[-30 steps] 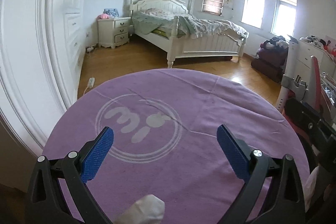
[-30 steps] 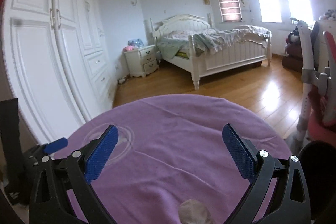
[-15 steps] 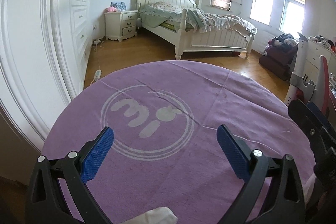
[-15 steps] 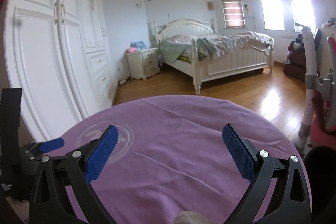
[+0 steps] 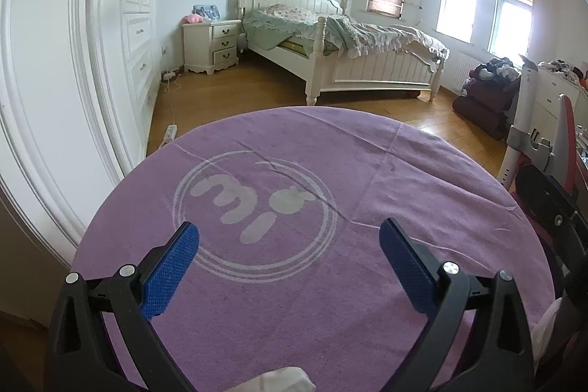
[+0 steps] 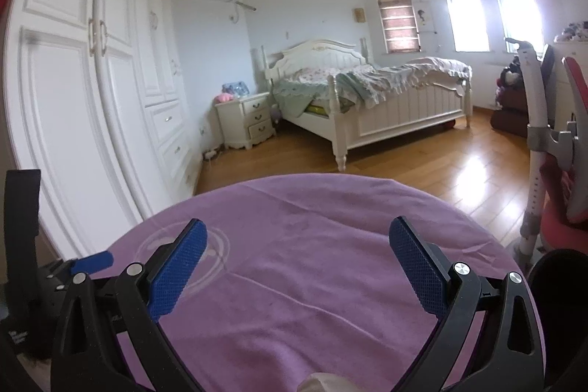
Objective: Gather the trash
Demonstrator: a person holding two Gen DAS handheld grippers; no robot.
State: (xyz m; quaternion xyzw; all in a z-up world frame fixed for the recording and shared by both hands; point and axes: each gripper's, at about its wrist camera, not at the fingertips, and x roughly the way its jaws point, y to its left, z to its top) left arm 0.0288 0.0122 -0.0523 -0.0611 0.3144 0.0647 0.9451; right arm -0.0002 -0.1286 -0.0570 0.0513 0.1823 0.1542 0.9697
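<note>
A round table under a purple cloth (image 5: 367,193) fills the lower half of both wrist views. A crumpled white tissue (image 5: 283,380) lies at the near edge, just below my left gripper (image 5: 288,237), which is open and holds nothing. In the right wrist view another pale wad of paper (image 6: 323,384) peeks in at the bottom edge, below my right gripper (image 6: 297,234), also open with nothing in it. A further white scrap (image 5: 549,322) shows at the right edge of the left view. The left gripper (image 6: 92,261) appears at the left of the right view.
A white wardrobe (image 5: 73,68) runs along the left. A white bed (image 5: 345,61), a nightstand (image 5: 213,45) and wooden floor lie beyond the table. A red and grey chair (image 6: 551,149) stands at the right. A dark round object (image 6: 562,300) sits at the lower right.
Both grippers have drawn back and tilted up slightly. The tissue and the paper wad have slid lower, toward the bottom edges of the views. Both sets of jaws stayed open.
</note>
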